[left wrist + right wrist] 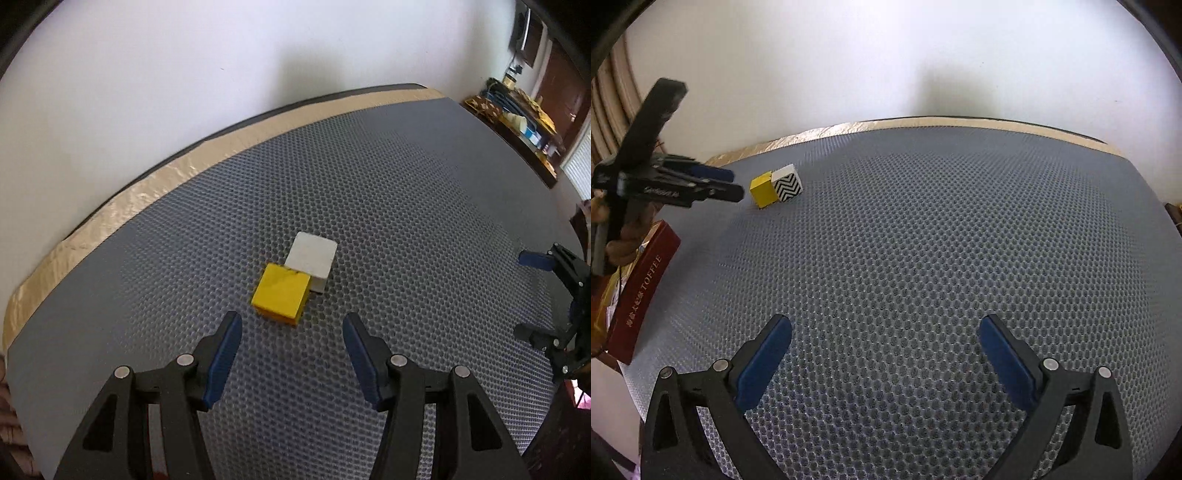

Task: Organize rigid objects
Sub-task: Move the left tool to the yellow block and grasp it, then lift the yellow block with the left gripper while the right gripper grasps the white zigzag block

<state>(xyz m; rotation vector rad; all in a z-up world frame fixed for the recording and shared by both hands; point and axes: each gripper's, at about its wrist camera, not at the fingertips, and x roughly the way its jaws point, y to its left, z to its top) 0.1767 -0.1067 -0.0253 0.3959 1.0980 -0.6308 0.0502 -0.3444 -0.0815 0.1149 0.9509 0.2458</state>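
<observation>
A yellow cube (280, 295) and a white cube (312, 258) sit touching on the grey honeycomb mat (406, 192). In the right wrist view the white cube (788, 182) shows a black zigzag side, with the yellow cube (762, 190) to its left. My left gripper (291, 332) points down at them and is open, with nothing between its blue pads; the yellow cube lies just beyond its fingertips. From the right wrist view the left gripper (735, 184) hovers just left of the cubes. My right gripper (886, 332) stands wide open over bare mat, far from the cubes; it also shows at the edge of the left wrist view (528, 295).
A dark red toffee box (642, 295) lies at the mat's left edge, under the hand that holds the left gripper. Gold tape (147, 192) borders the mat's far side against a white wall. Cluttered shelves (517, 114) stand beyond the table's far right.
</observation>
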